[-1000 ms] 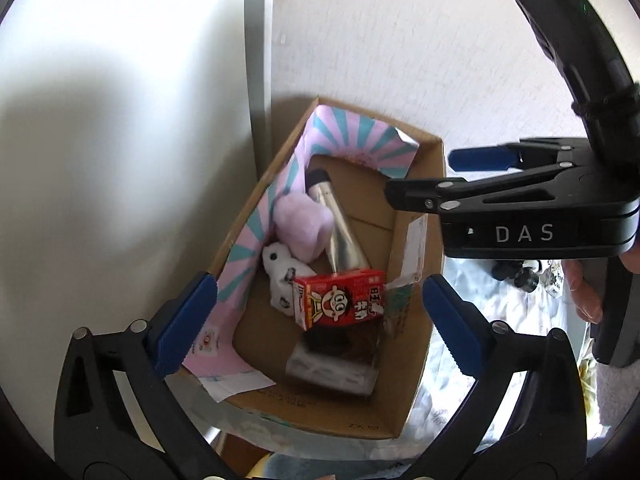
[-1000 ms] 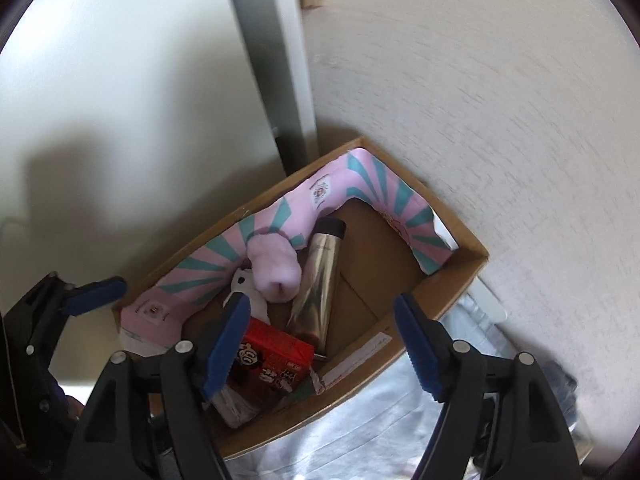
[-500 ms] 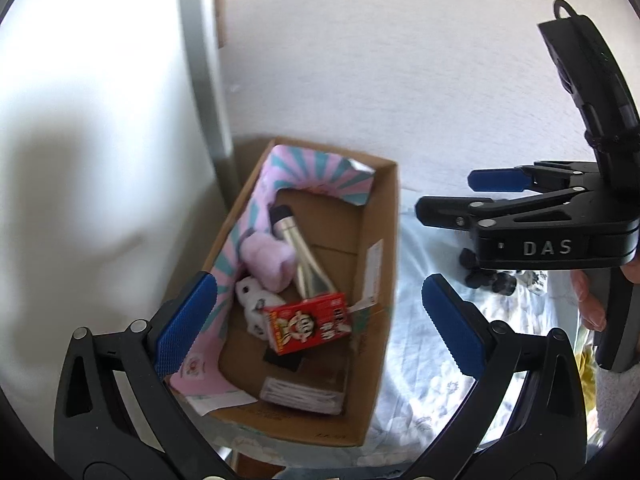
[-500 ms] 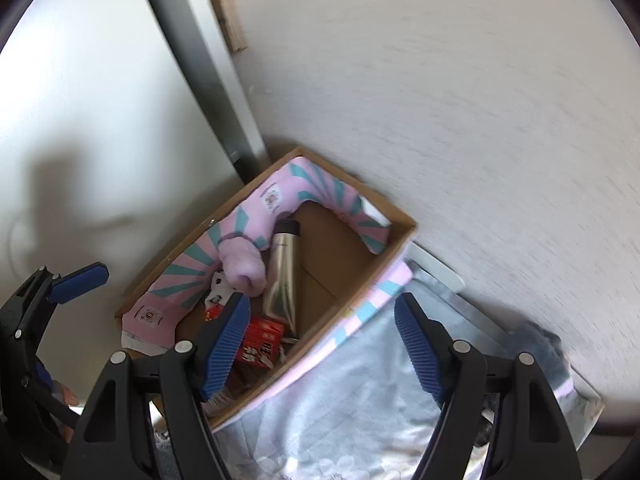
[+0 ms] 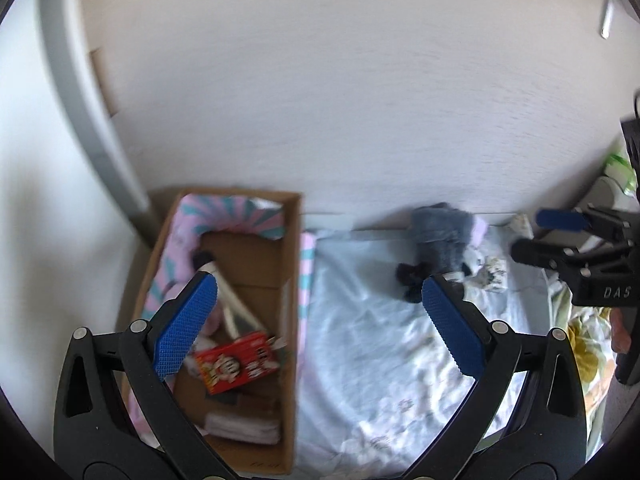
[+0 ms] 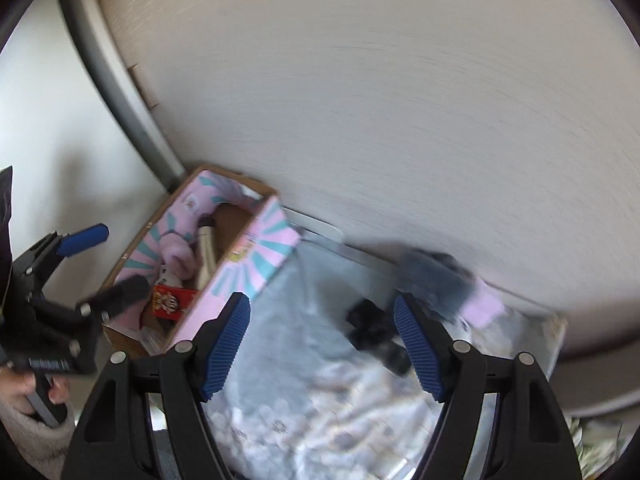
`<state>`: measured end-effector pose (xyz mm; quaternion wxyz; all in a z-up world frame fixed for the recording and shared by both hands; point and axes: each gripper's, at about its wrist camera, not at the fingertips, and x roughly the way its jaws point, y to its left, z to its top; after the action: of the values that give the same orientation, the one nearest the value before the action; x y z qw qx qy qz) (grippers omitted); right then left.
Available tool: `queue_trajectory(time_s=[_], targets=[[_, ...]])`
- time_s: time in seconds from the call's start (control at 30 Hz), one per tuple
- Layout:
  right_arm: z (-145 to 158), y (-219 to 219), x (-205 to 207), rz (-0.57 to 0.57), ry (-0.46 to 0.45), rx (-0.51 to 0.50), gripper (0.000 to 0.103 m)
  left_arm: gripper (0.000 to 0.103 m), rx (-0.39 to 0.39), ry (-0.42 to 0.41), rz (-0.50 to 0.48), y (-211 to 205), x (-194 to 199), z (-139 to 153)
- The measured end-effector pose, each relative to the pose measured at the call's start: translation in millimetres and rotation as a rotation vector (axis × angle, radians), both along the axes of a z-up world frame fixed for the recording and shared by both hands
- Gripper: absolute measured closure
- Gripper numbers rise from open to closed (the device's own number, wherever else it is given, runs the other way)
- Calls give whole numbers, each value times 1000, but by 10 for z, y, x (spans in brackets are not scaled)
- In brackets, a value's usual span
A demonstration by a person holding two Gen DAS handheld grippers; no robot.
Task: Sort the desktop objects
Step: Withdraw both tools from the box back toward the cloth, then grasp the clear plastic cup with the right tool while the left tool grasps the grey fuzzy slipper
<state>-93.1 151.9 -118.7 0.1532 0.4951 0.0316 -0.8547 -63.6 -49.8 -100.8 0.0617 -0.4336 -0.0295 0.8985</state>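
Observation:
A cardboard box (image 5: 294, 280) (image 6: 240, 256) with pink and teal striped flaps stands at the left by the wall. Inside lie a red carton (image 5: 238, 362) (image 6: 170, 302), a silver tube (image 5: 236, 308) (image 6: 206, 248), a pink plush piece (image 6: 178, 250) and a small white toy. On the pale cloth (image 5: 380, 340) to the right lie a grey plush toy (image 5: 440, 236) (image 6: 434, 276) and small black pieces (image 5: 410, 274) (image 6: 372, 332). My left gripper (image 5: 320, 320) is open above the box's right wall, nothing between its pads. My right gripper (image 6: 322, 340) is open and empty over the cloth.
A pale wall runs behind everything, with a grey upright post (image 5: 80, 112) at the left. A crumpled white scrap (image 5: 492, 274) lies beside the grey toy. Floral fabric (image 5: 588, 344) shows at the far right. A hand (image 6: 24, 388) holds the left gripper's handle.
Both grippers have swung right and lifted away from the box. The box has slid to the left in both views, and the cloth with the grey toy has come into sight.

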Motion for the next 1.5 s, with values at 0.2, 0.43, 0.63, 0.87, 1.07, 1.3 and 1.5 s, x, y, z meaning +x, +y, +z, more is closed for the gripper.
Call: queue_trajectory(time_s=[0.2,0.43,0.63,0.87,1.07,1.3,1.5], targets=[[-91,761,452,-177,-9,75,32,1,11,-13,-131,537,-225,-63],[-438,1286,973,-307,-77,72,32,1,26,-73,-241,1242,-607,-294],[-908,1448,1336,-383,-143,5,32,1,1,-119,-259,1676,-981,-729],[-1576,1274,1509,-413,-197,3,32,1,-18,-203,-259,1974,-1350,-1373],[-1834,1214,1442,-438,-192,3,32,1,-5,-229,-255,2071,-1525,-1638],[-1948,1190,1388,-432,-176,71,44,16,5,-204,-278,2173,-1583,-1827],[-1904,1194,1441,-434,-139,131,76,66,-11,-177,-311,2199,-1528,-1787]])
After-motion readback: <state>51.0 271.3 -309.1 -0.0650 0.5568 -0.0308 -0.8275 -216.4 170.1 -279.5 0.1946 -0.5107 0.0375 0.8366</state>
